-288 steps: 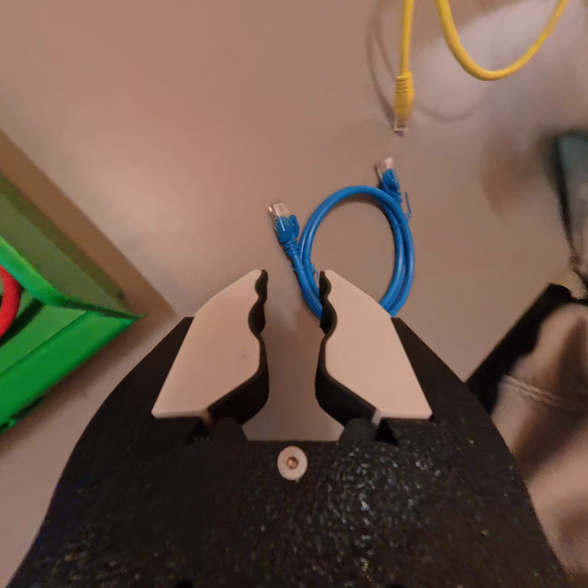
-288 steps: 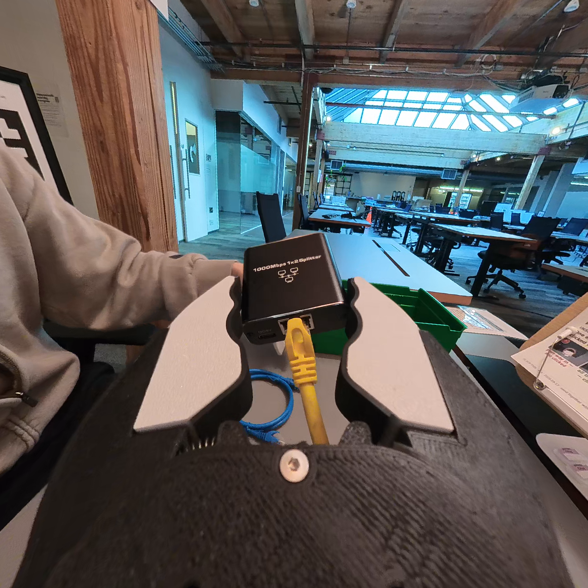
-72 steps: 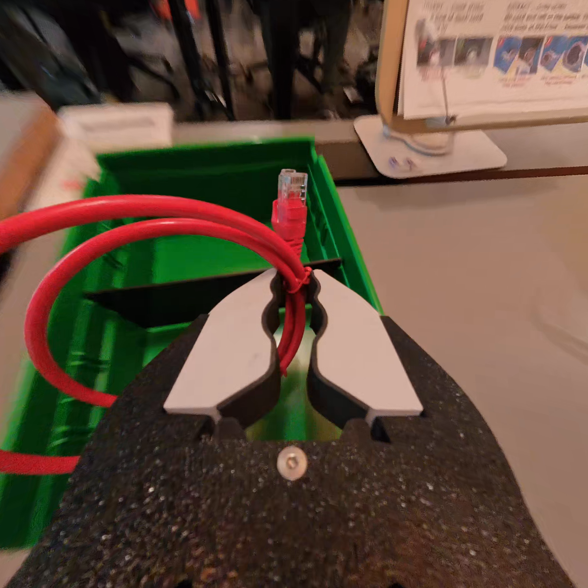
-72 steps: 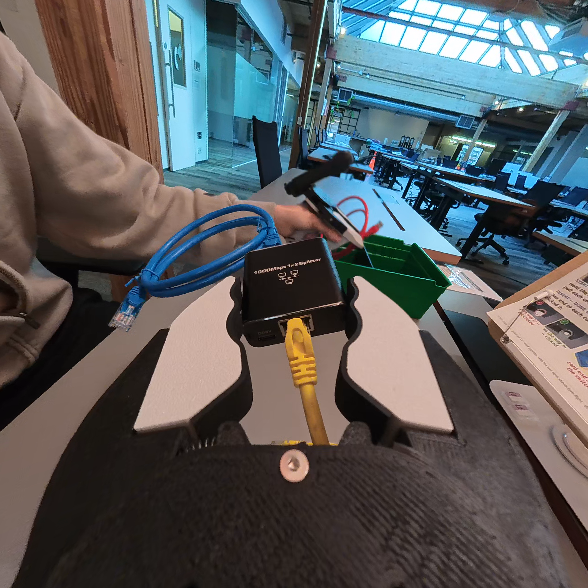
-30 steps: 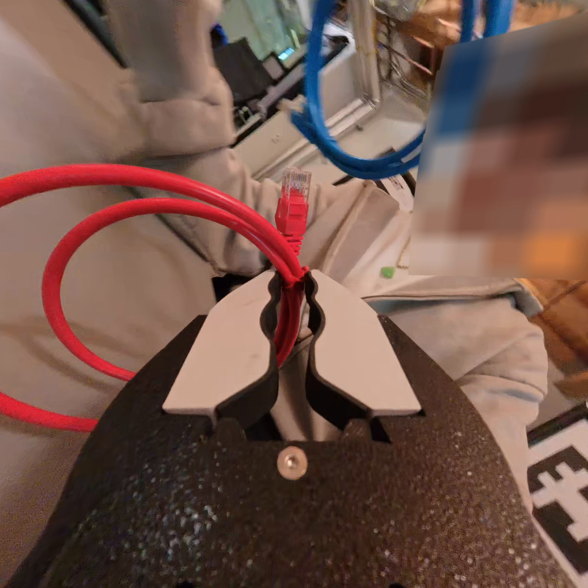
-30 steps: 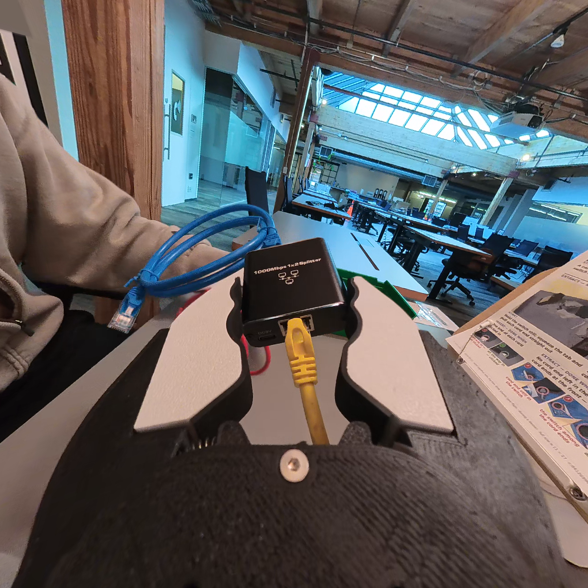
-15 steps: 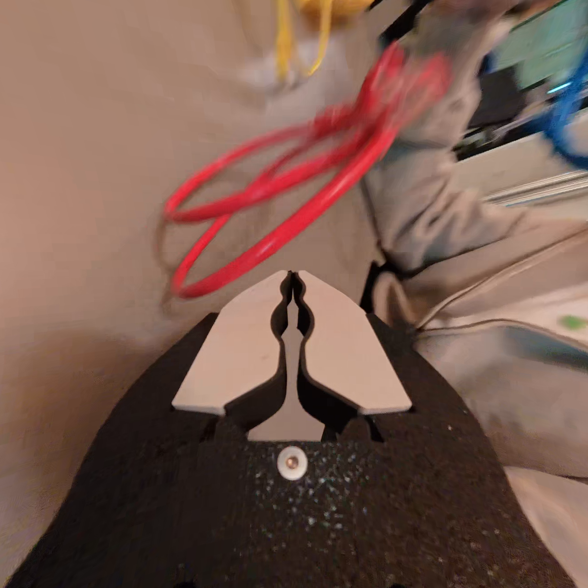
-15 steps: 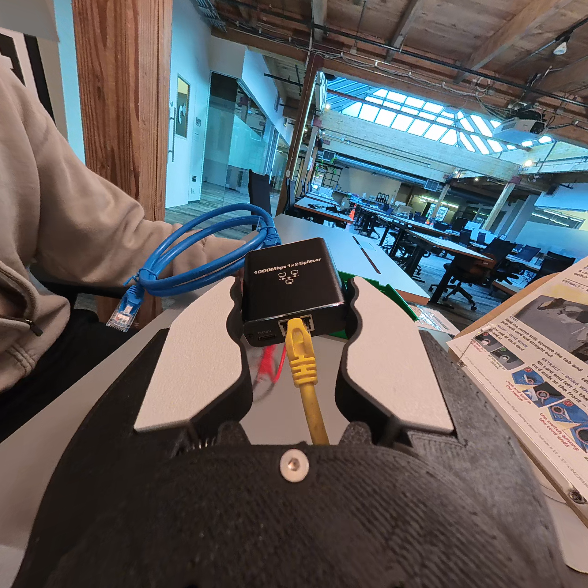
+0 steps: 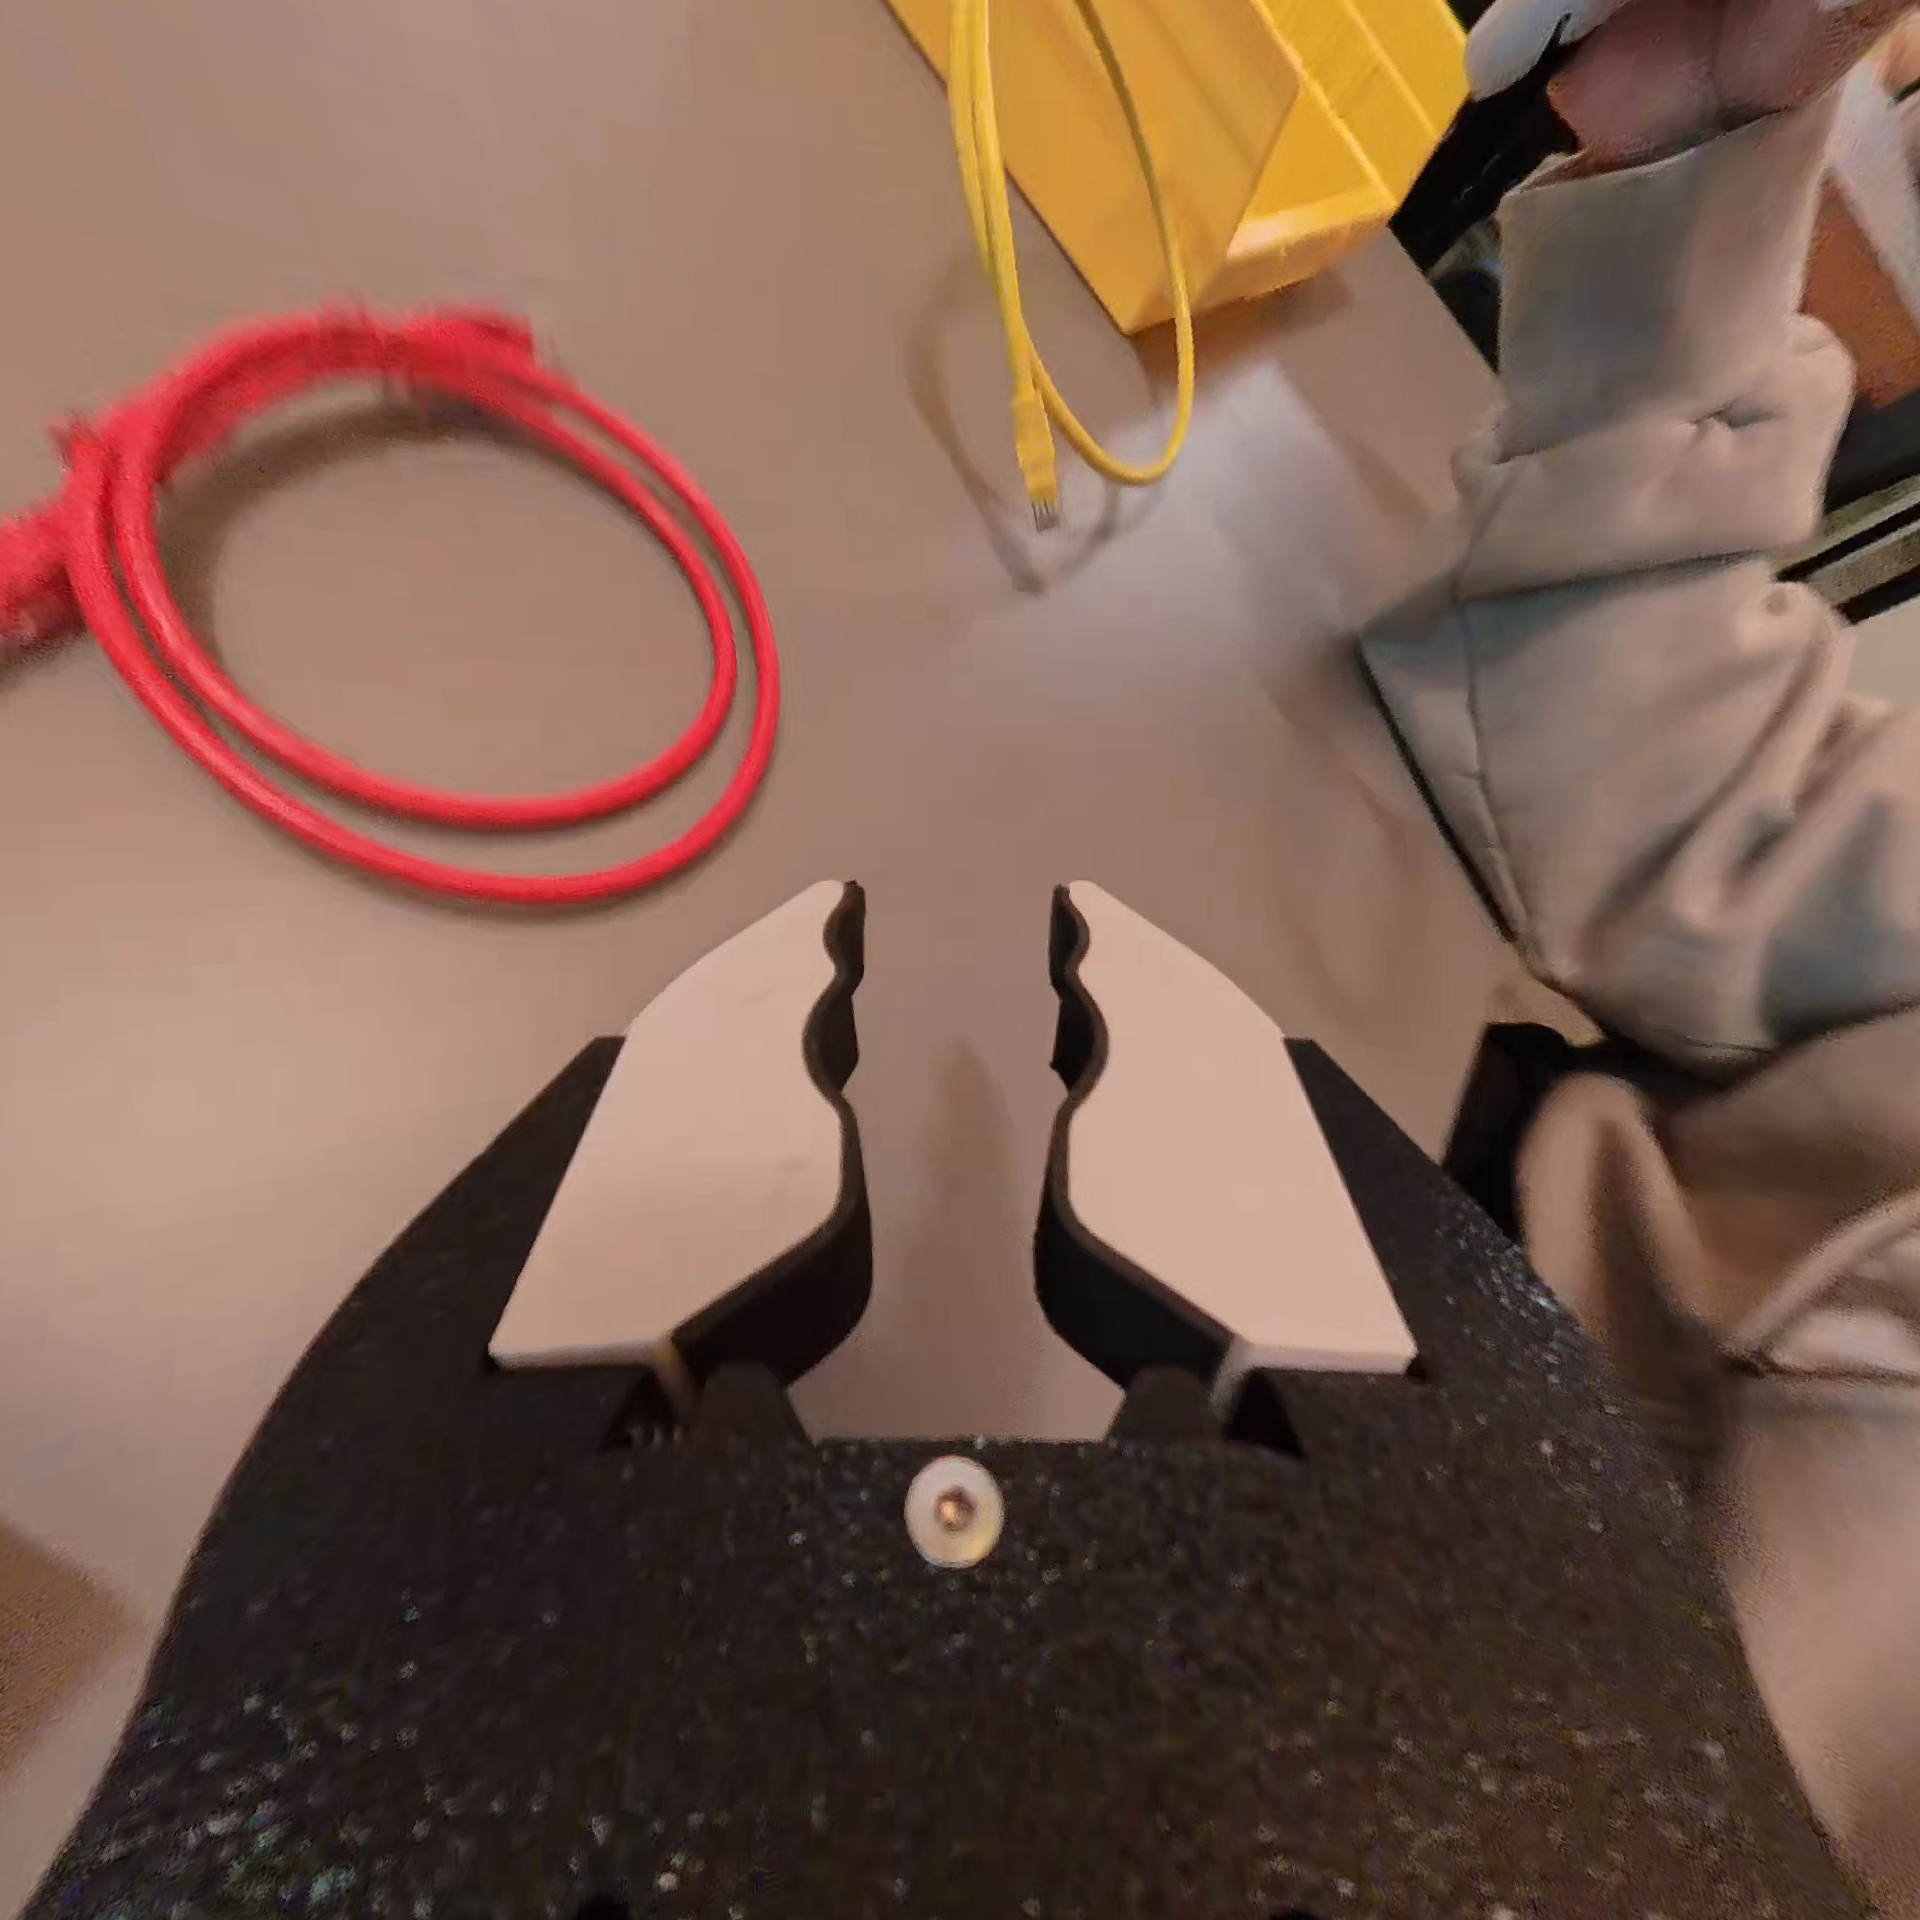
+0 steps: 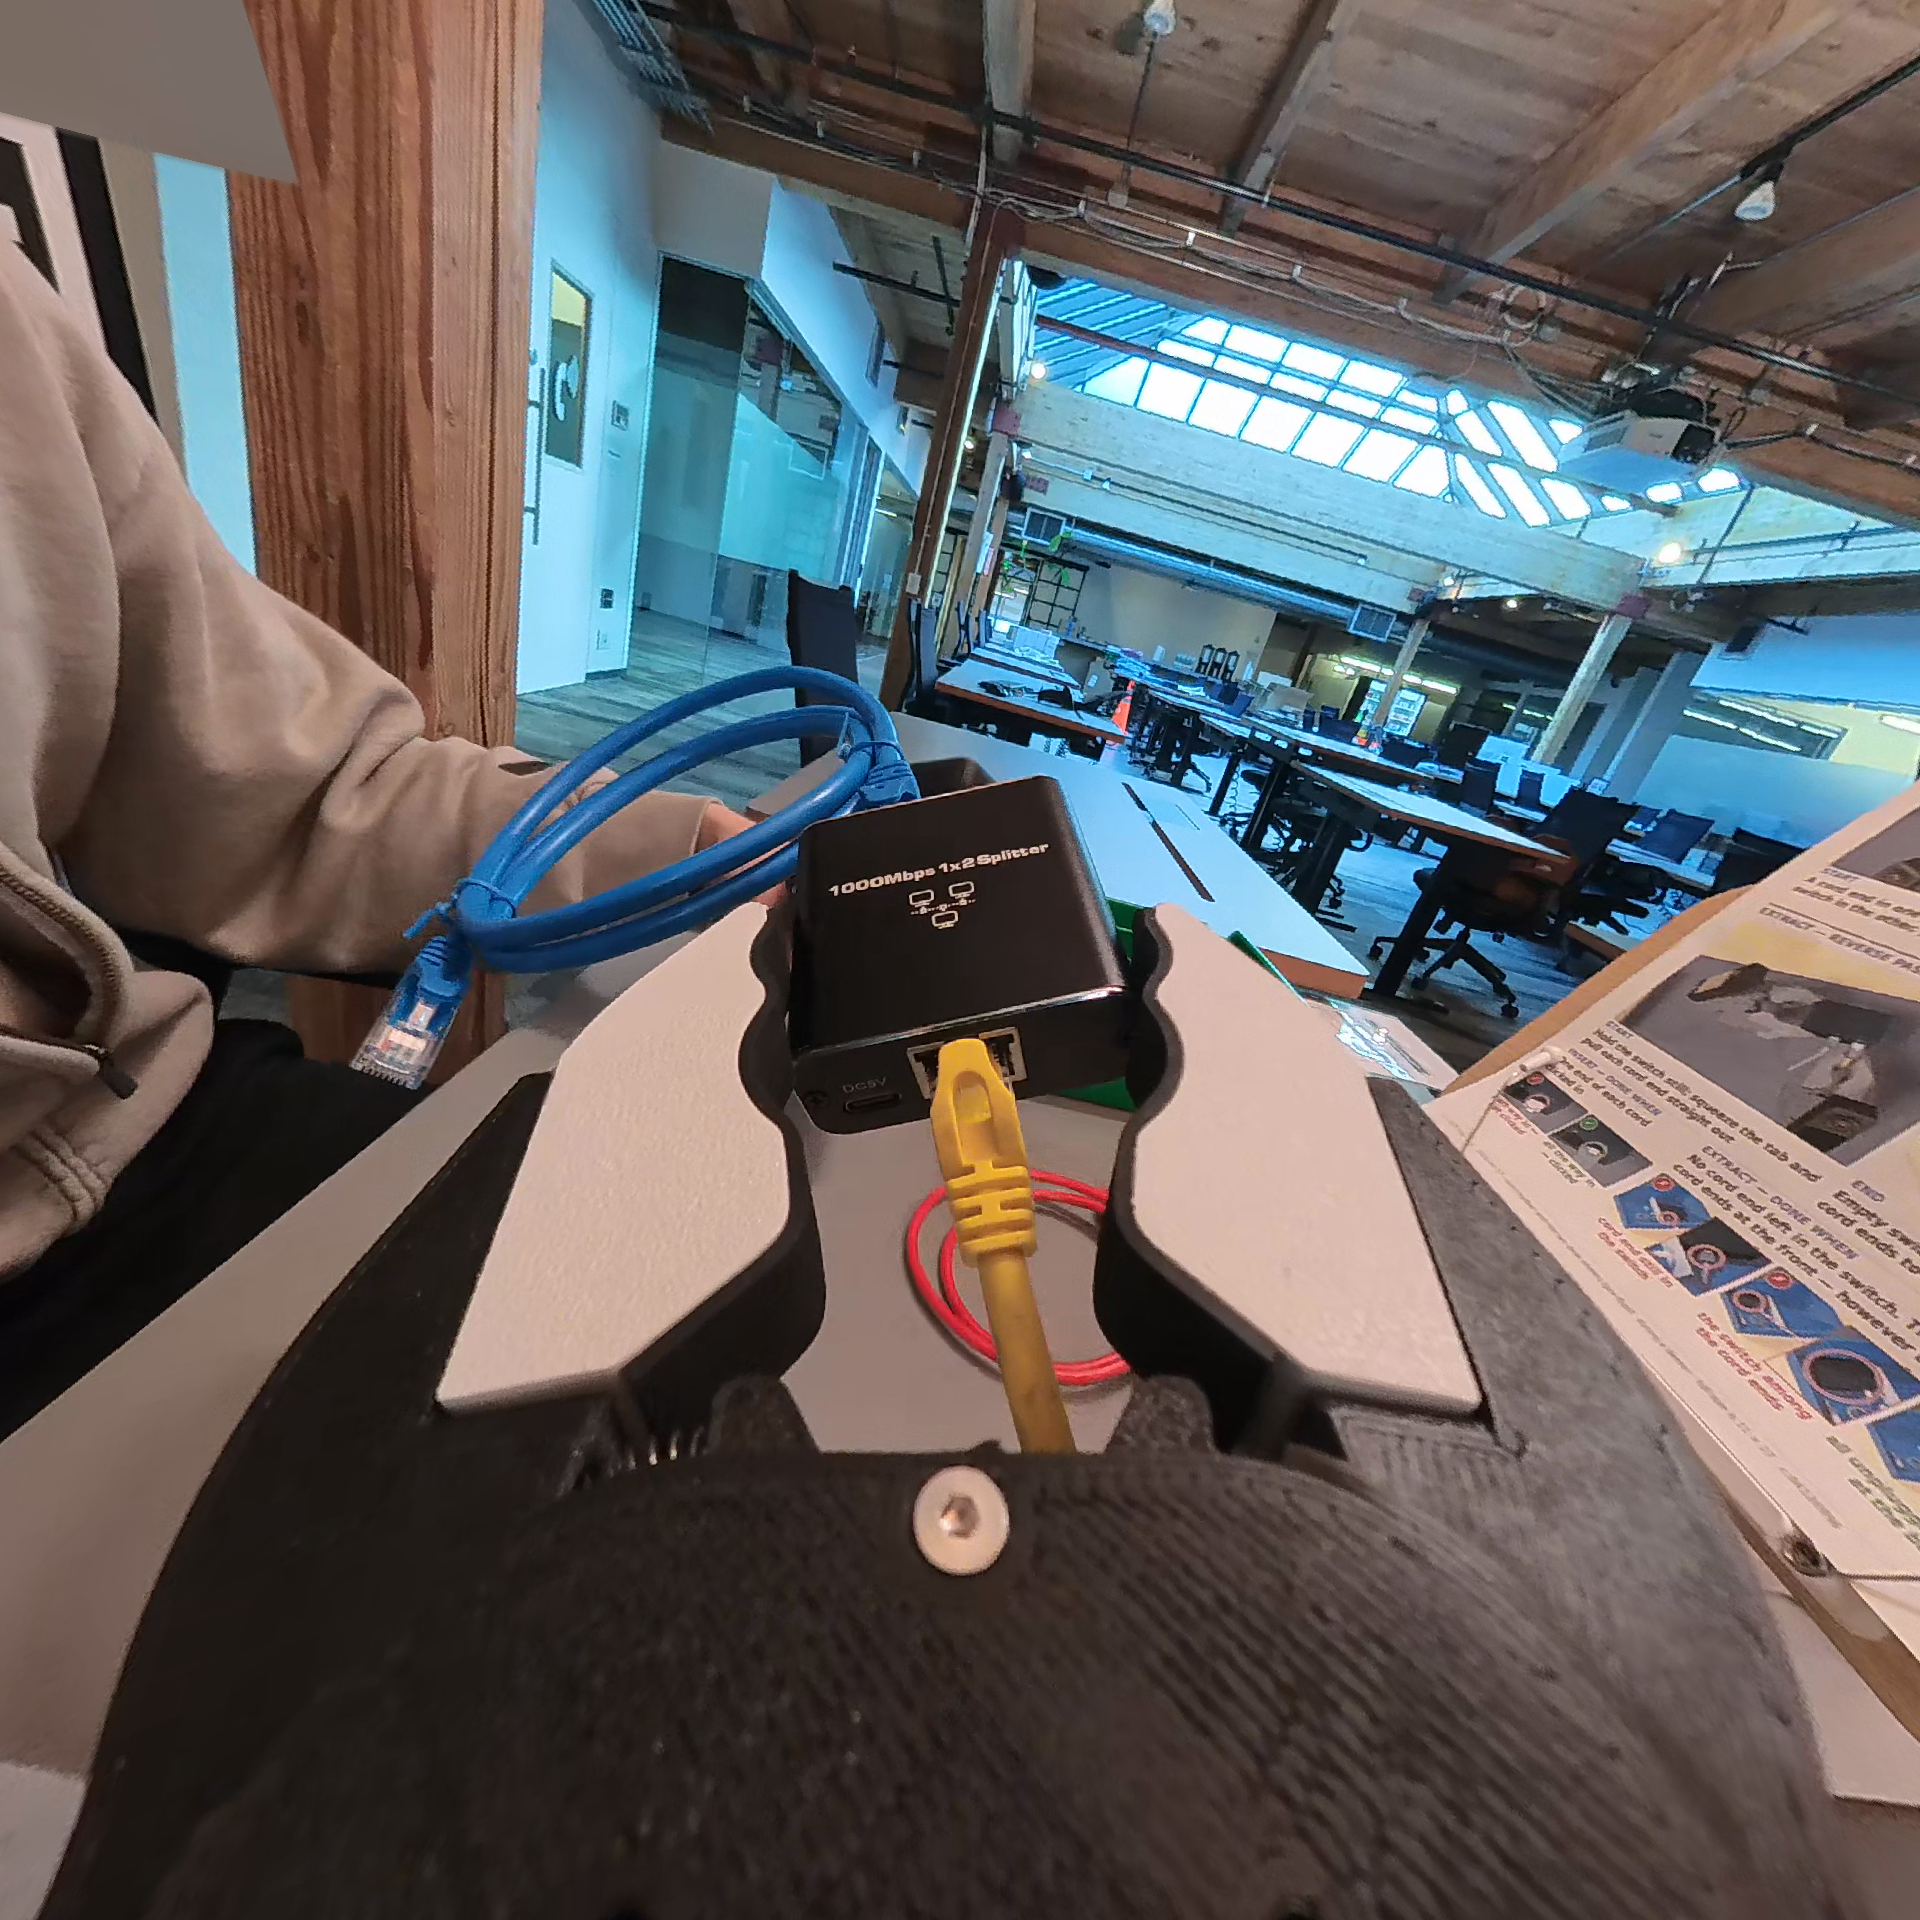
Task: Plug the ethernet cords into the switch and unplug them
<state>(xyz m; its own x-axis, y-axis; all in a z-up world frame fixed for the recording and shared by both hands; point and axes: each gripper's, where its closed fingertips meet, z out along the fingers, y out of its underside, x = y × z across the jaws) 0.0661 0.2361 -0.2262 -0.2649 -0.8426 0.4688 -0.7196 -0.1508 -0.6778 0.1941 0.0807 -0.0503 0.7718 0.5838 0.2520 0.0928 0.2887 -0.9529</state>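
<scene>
Gripping now: the right gripper (image 10: 956, 1013) is clamping its two grey fingers (image 10: 644, 1164) on the sides of the small black metal switch box (image 10: 940, 935), holding it up between the tips.
Left claw: the left gripper (image 9: 954, 904) is hovering over the beige tabletop (image 9: 364, 1091) with its jaws standing apart by a moderate gap — nothing is lying between them.
Yellow cord: the yellow ethernet cord (image 10: 1013, 1278) is sitting plugged into the near face of the box and is running back between the right gripper's fingers toward its body; in the left wrist view its slack is hanging in a loop ahead of the left claw, with its free plug (image 9: 1037, 457) pointing down just above the table.
Blue cord: the coiled blue ethernet cord (image 10: 665, 831) is hanging off the far left side of the box; that end is hidden behind the box, while its loose clear plug (image 10: 405, 1023) is dangling left of the right gripper's left finger.
Red cord: the coiled red ethernet cord (image 9: 447, 623) is lying flat on the table ahead and to the left of the left claw, clear of it; through the right gripper's fingers it is showing below the box.
Surroundings: a yellow plastic bin (image 9: 1236, 145) is sitting far ahead of the left claw, a grey sleeve (image 9: 1642, 644) is reaching in on its right, and a printed instruction sheet (image 10: 1714, 1195) is standing right of the right gripper.
</scene>
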